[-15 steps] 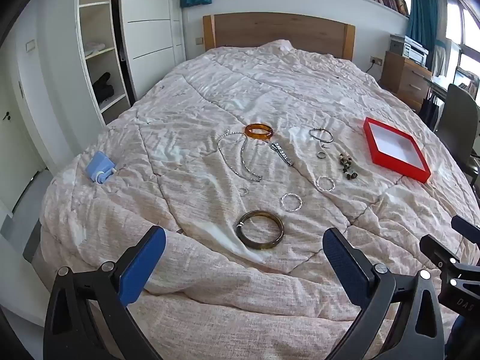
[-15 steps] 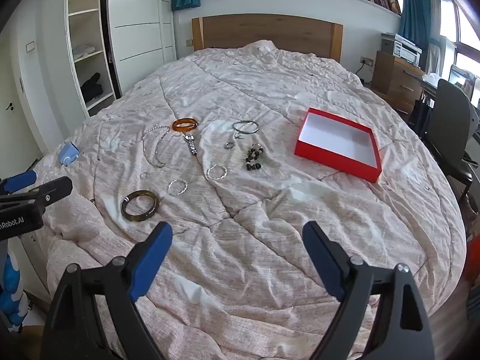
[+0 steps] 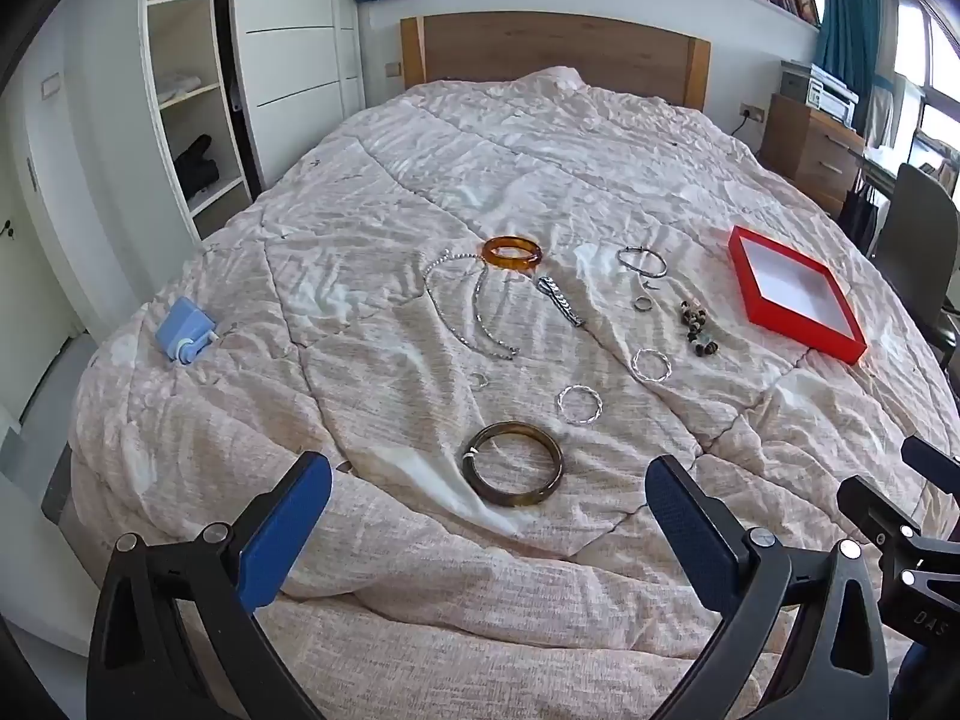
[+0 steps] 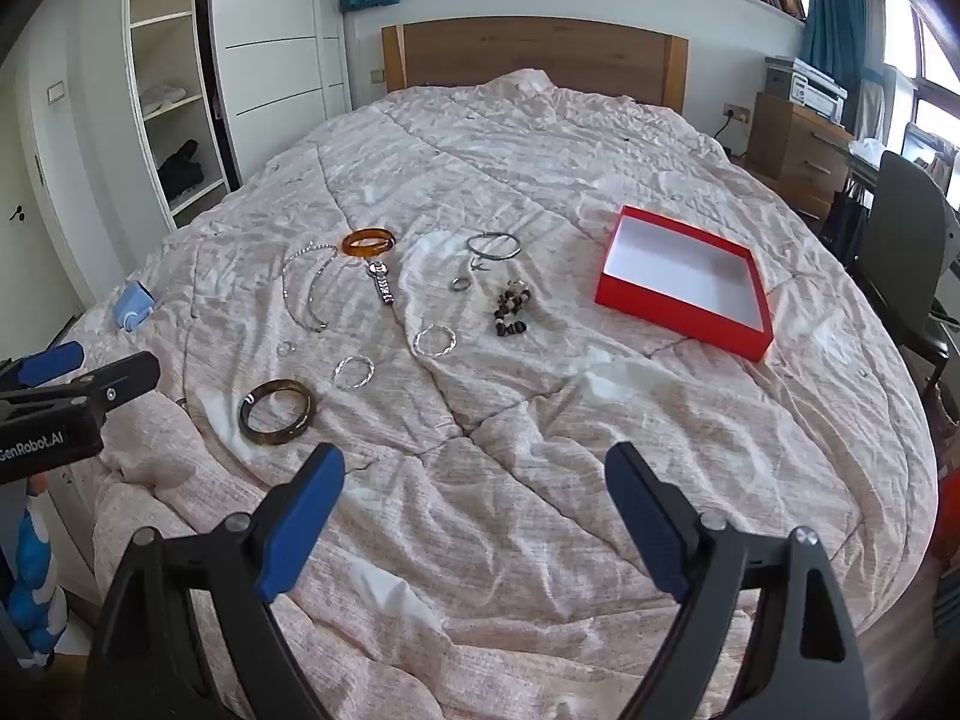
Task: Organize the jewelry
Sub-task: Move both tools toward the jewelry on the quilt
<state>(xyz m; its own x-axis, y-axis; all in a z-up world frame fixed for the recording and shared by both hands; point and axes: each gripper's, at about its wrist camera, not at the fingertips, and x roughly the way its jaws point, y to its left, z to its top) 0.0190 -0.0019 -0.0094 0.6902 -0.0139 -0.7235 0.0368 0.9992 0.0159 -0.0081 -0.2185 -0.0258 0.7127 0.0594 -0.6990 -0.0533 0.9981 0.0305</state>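
Observation:
Jewelry lies spread on the pink quilted bed. A dark olive bangle (image 3: pixel 513 464) (image 4: pixel 277 412) lies nearest, just ahead of my open, empty left gripper (image 3: pixel 489 531). Beyond it are two silver hoops (image 3: pixel 579 404) (image 3: pixel 651 365), a silver chain necklace (image 3: pixel 465 303), an amber bangle (image 3: pixel 512 252) (image 4: pixel 368 242), a watch (image 3: pixel 561 300), a thin silver bracelet (image 3: pixel 642 261), a small ring (image 3: pixel 642 303) and a dark bead bracelet (image 3: pixel 696 330) (image 4: pixel 511 312). An empty red box (image 3: pixel 795 294) (image 4: pixel 684 282) with a white inside sits at right. My right gripper (image 4: pixel 474 519) is open and empty over bare quilt.
A blue device (image 3: pixel 183 333) lies at the bed's left edge. A white wardrobe with open shelves (image 3: pixel 192 102) stands left, a wooden headboard (image 3: pixel 558 54) at the back, a wooden dresser (image 3: pixel 810 144) and a dark chair (image 3: pixel 918 240) at right.
Both grippers have moved slightly forward toward the jewelry. Nothing on the bed has moved.

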